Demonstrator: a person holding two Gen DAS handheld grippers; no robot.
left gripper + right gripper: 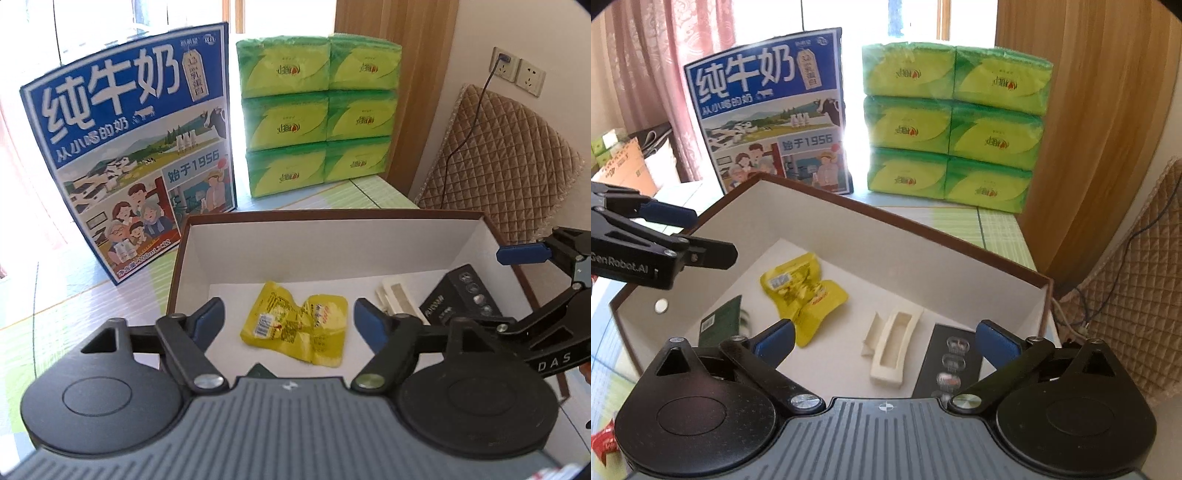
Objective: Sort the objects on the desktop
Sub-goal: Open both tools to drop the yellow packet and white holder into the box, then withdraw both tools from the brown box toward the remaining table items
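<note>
An open brown box with a white inside (258, 236) (886, 236) sits on the table. In it lie yellow snack packets (295, 325) (801, 291), a cream plastic holder (894, 347) (397, 295), a black carton (461, 295) (951, 362) and a dark green packet (720, 325). My left gripper (288, 321) hovers open above the yellow packets, holding nothing. My right gripper (884, 339) is open over the cream holder, also with nothing in it. Each gripper shows at the edge of the other's view: the right gripper (524, 254) and the left gripper (694, 236).
A blue milk carton case (129, 147) (775, 110) stands behind the box, with stacked green tissue packs (317, 110) (953, 125) to its right. A quilted chair back (509, 162) and wall sockets (517, 70) are at the right. A red wrapper (604, 443) lies near the left.
</note>
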